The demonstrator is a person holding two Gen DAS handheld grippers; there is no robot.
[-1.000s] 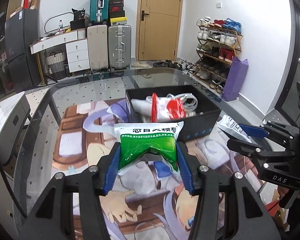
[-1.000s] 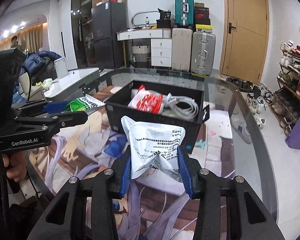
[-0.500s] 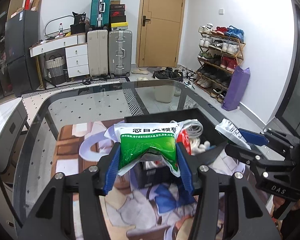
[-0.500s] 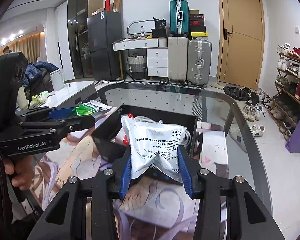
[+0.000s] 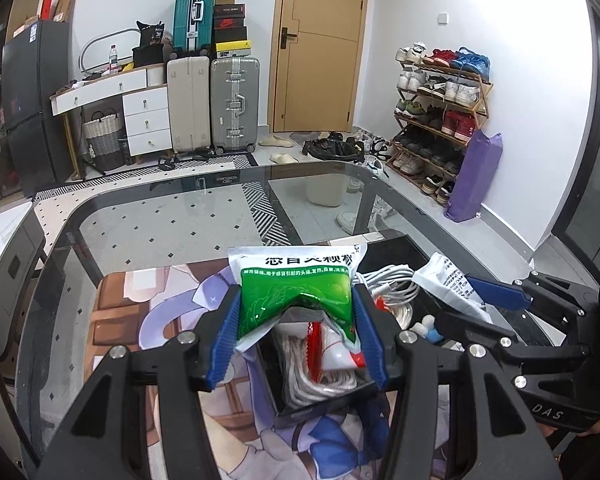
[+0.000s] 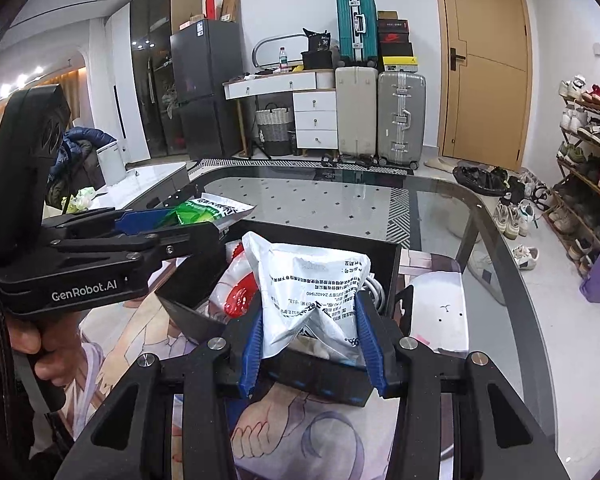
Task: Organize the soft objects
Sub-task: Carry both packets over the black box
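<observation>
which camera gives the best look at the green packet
The left wrist view: the green packet sits front-on between the left gripper fingers, its print showing. The right wrist view catches only its edge, side-on.

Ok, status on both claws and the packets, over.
Left claw shut on green-and-white soft packet. Right claw shut on white printed soft packet. Both over black plastic bin, already holding coiled white cable. Nothing blocking.

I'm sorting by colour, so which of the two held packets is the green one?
The green packet is in the left gripper. The right gripper holds a white packet with black print only.
</observation>
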